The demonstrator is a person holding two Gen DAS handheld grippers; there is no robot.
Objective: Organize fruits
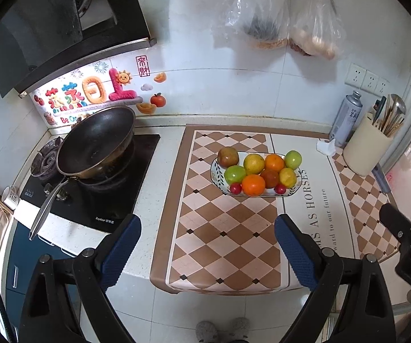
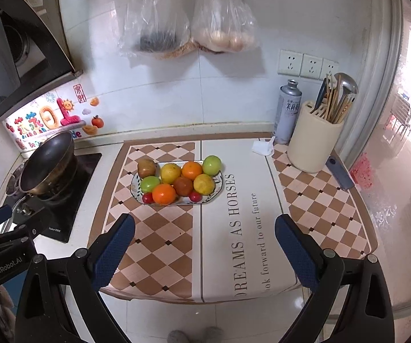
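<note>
Left gripper (image 1: pixel 207 240) and right gripper (image 2: pixel 205 237) both gaping wide and empty, hovering near the plate (image 2: pixel 137 190) of fruit (image 2: pixel 164 193) sitting on the mat (image 2: pixel 162 237)

Fruit plate (image 1: pixel 219 177) on mat (image 1: pixel 219 243); left tool (image 1: pixel 207 233) spread, empty.

left hand-held gripper (image 1: pixel 207 243) agape, right hand-held gripper (image 2: pixel 205 241) agape

Near half of mat (image 2: pixel 159 245) bare: open approach from front edge to plate (image 2: pixel 219 188). Fruit (image 2: pixel 164 193) heaped, touching; no gaps between pieces. Left: wok (image 1: pixel 97 145), handle (image 1: pixel 48 203) jutting toward near edge. Far right: can (image 2: pixel 287 111), utensil holder (image 2: pixel 311 145), tissue (image 2: pixel 262 147). Bags (image 2: pixel 188 17) hang overhead at far wall.
</note>
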